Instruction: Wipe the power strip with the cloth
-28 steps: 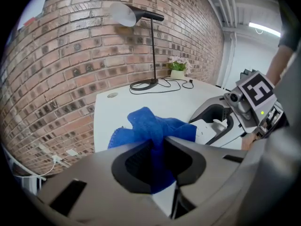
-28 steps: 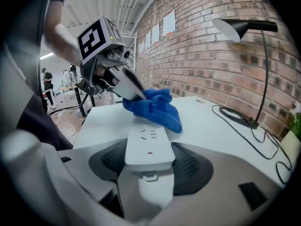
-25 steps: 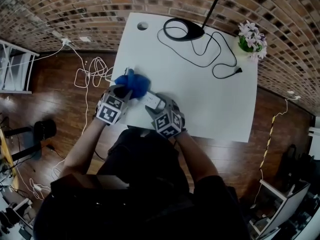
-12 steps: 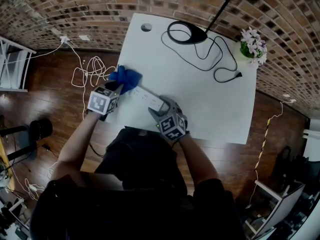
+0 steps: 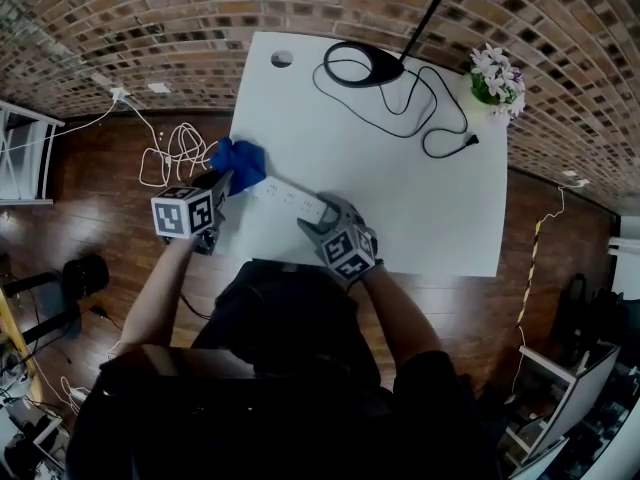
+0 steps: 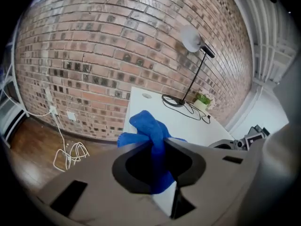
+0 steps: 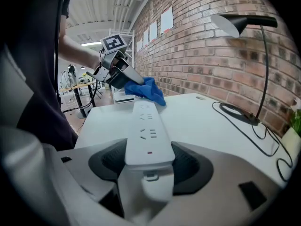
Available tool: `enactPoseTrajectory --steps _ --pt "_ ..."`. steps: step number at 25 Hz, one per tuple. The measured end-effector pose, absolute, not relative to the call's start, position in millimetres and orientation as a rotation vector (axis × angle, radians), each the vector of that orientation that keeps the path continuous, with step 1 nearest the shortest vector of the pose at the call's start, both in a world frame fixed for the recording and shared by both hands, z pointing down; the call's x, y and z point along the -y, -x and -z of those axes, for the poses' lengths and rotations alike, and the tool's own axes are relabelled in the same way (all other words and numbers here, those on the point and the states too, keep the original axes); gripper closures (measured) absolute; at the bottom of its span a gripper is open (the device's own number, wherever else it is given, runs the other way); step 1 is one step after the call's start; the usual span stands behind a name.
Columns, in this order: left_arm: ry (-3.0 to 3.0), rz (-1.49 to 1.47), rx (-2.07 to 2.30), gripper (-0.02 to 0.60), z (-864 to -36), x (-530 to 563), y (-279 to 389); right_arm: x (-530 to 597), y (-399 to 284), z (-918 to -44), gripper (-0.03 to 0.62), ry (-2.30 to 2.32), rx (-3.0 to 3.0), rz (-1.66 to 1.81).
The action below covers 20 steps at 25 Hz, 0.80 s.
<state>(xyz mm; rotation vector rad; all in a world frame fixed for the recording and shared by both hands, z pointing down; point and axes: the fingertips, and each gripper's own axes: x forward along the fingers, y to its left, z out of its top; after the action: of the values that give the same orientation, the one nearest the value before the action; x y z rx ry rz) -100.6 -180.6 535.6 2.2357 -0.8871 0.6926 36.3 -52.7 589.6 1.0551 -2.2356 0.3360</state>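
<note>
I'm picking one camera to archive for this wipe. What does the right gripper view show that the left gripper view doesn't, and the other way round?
Only the right gripper view: the sockets of the power strip, its near end clamped between the fingers of the right gripper, and the left gripper holding the cloth at the strip's far end. Only the left gripper view: the cloth pinched between that gripper's own fingers, and the looped white cable on the floor. Both: the blue cloth, white table, desk lamp and brick wall.
</note>
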Motion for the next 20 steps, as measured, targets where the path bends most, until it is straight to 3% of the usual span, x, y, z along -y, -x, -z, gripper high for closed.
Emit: enactPoseTrajectory --steps 3,7,20 --pt "-2.305 -0.784 0.920 0.515 -530 186 97 52 -36 -590 0.310 -1.048 2.231 -0.339" --pt "-2.303 -0.618 0.897 0.512 -515 190 86 52 -35 -588 0.313 -1.017 2.213 -0.272" --pt "-2.257 -0.694 0.759 0.503 -528 153 92 49 -17 -570 0.330 -0.728 1.988 0.428"
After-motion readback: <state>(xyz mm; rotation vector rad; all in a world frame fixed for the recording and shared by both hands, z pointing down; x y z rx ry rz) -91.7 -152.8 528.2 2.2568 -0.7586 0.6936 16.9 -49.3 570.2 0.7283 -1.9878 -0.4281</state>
